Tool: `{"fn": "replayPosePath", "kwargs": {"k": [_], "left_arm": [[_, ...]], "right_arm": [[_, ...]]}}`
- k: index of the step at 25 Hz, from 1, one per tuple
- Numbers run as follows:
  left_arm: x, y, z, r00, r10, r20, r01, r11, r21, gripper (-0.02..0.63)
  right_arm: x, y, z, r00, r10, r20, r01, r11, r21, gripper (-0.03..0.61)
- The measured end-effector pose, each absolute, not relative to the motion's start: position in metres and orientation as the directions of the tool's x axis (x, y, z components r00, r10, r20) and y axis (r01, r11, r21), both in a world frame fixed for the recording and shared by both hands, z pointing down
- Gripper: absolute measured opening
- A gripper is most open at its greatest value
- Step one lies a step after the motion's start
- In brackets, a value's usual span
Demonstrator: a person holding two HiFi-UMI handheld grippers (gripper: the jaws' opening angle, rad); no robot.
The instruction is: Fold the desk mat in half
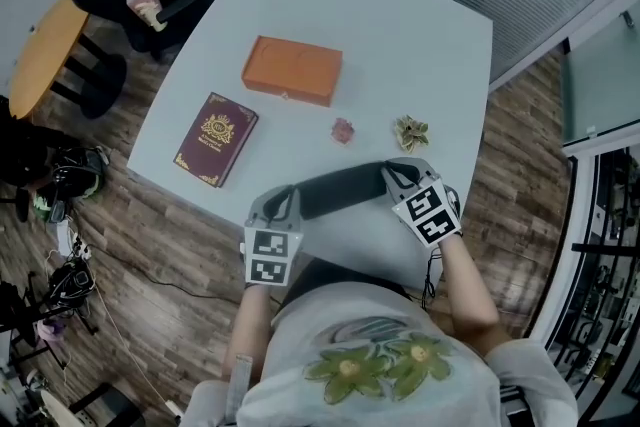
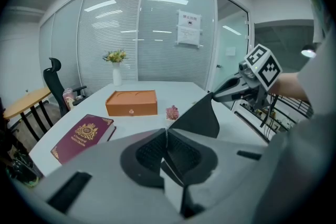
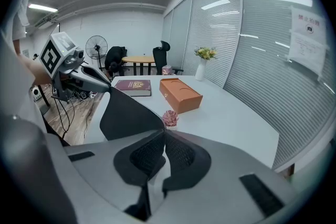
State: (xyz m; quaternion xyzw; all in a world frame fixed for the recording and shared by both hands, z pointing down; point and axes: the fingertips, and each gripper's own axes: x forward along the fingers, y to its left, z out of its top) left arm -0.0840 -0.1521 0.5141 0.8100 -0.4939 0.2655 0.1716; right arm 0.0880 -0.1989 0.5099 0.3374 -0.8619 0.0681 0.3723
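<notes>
**Clerk:** Item one, desk mat. Location?

**Checker:** Near edge of the table, just in front of the person. It is dark and limp, and strung between the two grippers. Its long axis runs left to right, roughly along that near edge.

**Clerk:** Left gripper, condition?

**Checker:** Jaws pressed together on the mat's left end. The sheet comes out of the pads and rises toward the other tool.

**Clerk:** Right gripper?

**Checker:** The same, clamped on the right end, with the mat sloping away to its left. Neither hand is nearer than the other, since each has its own end.

**Clerk:** How much of the mat rests on the table?

**Checker:** Cannot tell. The held edge is lifted, and the lower part is hidden behind the tools.

**Clerk:** Direction of the fold, by your estimate?

**Checker:** The free body of the mat lies ahead of the fingers and below them, so the held edge likely travels forward over it, both ends level.

**Clerk:** Other stock?

**Checker:** Orange box and maroon book, both further up the table and well apart from the mat.
</notes>
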Motion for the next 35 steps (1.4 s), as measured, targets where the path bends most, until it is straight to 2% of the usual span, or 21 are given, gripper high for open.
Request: {"fn": "replayPosePath", "kwargs": {"k": [35], "left_arm": [[-0.086,-0.172,0.559,0.36,-0.652,0.667,-0.872,-0.489,-0.007,0.014]], "right_arm": [[0.086,-0.221,0.559,-0.466,-0.501,0.729,-0.649,0.753,0.103,0.023]]}}
